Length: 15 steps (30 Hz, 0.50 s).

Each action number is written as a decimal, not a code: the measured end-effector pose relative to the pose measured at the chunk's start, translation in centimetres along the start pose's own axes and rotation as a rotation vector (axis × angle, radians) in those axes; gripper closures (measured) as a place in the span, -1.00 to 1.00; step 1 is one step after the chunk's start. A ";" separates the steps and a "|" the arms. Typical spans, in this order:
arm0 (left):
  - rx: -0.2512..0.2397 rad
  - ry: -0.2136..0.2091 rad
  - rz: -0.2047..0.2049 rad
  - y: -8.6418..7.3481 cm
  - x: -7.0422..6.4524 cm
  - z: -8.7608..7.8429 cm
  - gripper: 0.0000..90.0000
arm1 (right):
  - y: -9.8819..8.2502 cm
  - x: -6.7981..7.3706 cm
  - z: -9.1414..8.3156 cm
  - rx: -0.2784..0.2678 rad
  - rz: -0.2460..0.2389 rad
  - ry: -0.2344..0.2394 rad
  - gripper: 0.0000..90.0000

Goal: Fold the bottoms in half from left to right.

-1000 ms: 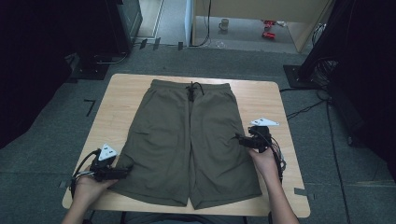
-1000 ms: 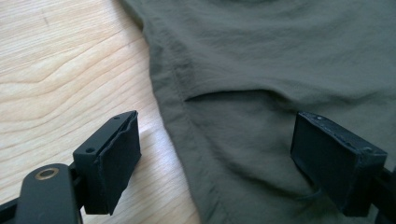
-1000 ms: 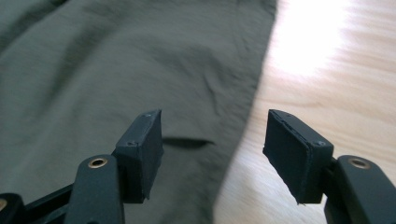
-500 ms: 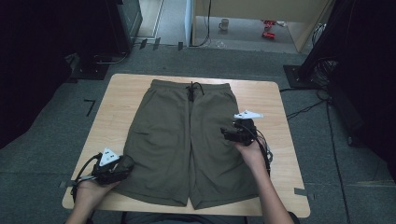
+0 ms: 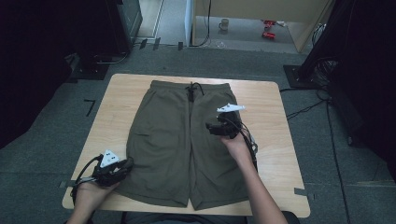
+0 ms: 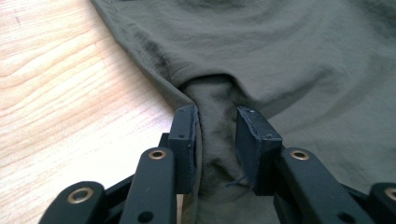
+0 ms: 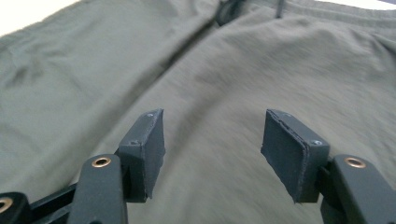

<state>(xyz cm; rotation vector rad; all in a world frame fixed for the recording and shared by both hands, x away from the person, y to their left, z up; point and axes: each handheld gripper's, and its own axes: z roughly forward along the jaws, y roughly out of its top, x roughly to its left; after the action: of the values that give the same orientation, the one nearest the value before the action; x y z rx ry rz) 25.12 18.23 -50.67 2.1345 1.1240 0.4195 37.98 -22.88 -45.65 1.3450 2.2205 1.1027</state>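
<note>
Olive-green shorts [image 5: 180, 130] lie flat on the wooden table [image 5: 107, 116], waistband and drawstring [image 5: 190, 89] toward the far side. My left gripper [image 5: 122, 166] is at the outer hem of the left leg, shut on a pinched fold of the shorts' fabric [image 6: 214, 122]. My right gripper [image 5: 210, 128] hovers over the right leg of the shorts [image 7: 224, 84], open, with nothing between its pads [image 7: 289, 149].
Bare wood [image 6: 60, 84] borders the shorts on the left. Tape strips [image 5: 301, 192] mark the table's near corners. Cables [image 5: 303, 109] run across the floor to the right of the table. Dark equipment [image 5: 126, 23] stands at the back left.
My right gripper has moved left from the shorts' right edge to above the right leg. My left gripper has closed in on the left leg's hem and holds fabric.
</note>
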 end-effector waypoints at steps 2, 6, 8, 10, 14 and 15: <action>0.003 -0.005 -0.008 -0.2 -0.1 -0.2 0.59 | 0.4 0.4 0.6 -0.012 0.000 0.007 -0.14; -0.008 -0.015 -0.010 -0.5 -0.2 -0.4 0.50 | 1.2 1.4 2.1 -0.011 0.001 0.028 -0.13; -0.008 -0.024 -0.023 -0.6 -0.1 -0.5 0.44 | 1.7 1.9 2.9 -0.017 -0.003 0.042 -0.13; -0.008 -0.030 -0.028 -0.7 0.0 -0.6 0.29 | 2.5 2.7 4.1 -0.016 -0.011 0.048 -0.13; -0.003 -0.026 -0.019 -0.9 -0.1 -0.8 0.20 | 3.6 3.6 5.1 -0.028 -0.034 0.046 -0.12; 0.000 -0.031 -0.020 -0.9 0.0 -0.9 0.20 | 3.8 3.8 5.3 -0.030 -0.039 0.049 -0.11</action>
<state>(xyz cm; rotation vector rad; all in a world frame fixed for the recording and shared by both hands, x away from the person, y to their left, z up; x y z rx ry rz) 24.09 18.97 -50.68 2.1211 1.1273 0.3761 41.66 -16.24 -45.82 1.2699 2.2453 1.1619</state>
